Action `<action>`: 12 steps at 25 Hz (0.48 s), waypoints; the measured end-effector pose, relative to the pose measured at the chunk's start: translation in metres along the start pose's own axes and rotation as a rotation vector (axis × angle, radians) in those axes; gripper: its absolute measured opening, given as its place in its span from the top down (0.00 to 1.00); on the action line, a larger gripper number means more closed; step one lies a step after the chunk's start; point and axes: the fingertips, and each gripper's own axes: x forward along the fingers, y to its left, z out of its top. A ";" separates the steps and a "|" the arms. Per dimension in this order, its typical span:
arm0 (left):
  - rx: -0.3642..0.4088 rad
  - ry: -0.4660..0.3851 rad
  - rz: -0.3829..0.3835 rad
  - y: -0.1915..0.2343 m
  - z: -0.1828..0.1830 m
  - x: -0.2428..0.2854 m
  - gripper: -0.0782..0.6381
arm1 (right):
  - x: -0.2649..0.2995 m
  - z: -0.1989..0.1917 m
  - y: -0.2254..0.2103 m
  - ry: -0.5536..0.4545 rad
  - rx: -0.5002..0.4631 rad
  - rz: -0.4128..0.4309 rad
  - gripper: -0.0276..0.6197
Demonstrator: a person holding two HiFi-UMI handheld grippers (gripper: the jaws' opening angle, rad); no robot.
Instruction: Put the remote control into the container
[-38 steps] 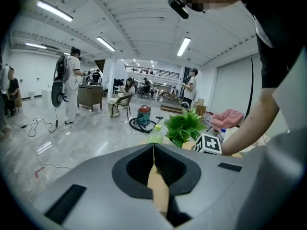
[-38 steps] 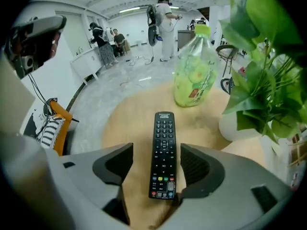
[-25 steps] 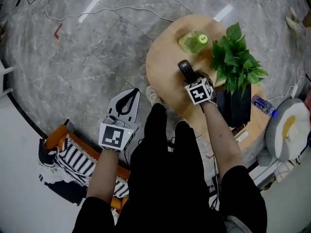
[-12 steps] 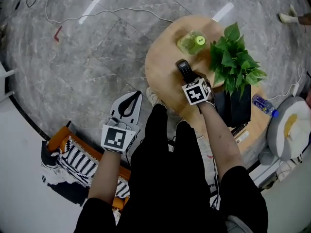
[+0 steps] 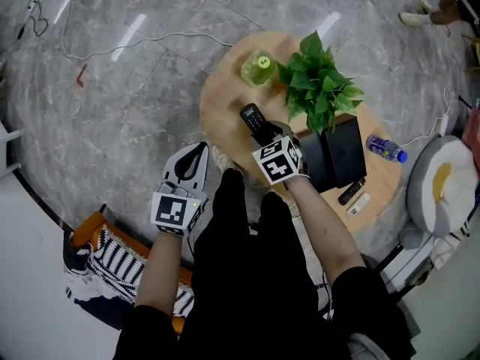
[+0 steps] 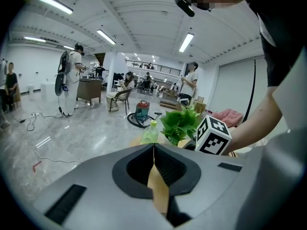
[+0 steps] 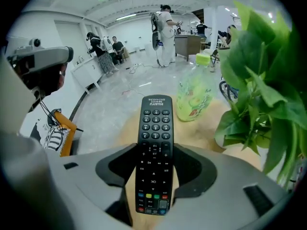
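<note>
Remote control [image 5: 253, 118] sits clamped in the right gripper [image 5: 268, 137], long axis along the jaws, which have just been closing on it, just left of the black container [image 5: 341, 152]. Clenched and empty, the left gripper [image 5: 187, 172] hangs well left of that container

I see a round wooden table [image 5: 225, 103] standing on a grey marbled floor [image 5: 135, 141]. At the table's far edge a green bottle [image 5: 256, 67] stands upright. Right of it is a leafy plant [image 5: 319, 88], and nearer, under its leaves, a black container [image 5: 346, 150]. By the near right rim lie a dark remote [image 5: 351, 191] and a small pale bar [image 5: 358, 203], side by side. On the floor I make out a white cable [image 5: 180, 36] far left, a red mark [image 5: 80, 75], a plastic bottle [image 5: 386, 148] right of the table, and an orange crate [image 5: 84, 223] near left.
</note>
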 end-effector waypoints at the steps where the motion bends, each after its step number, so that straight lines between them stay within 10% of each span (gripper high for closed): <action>1: 0.007 -0.001 -0.001 -0.006 0.002 0.000 0.88 | -0.009 -0.004 0.000 -0.002 0.005 0.003 0.58; 12: 0.039 0.028 -0.056 -0.074 -0.010 0.026 0.88 | -0.067 -0.112 -0.038 0.072 0.091 -0.057 0.58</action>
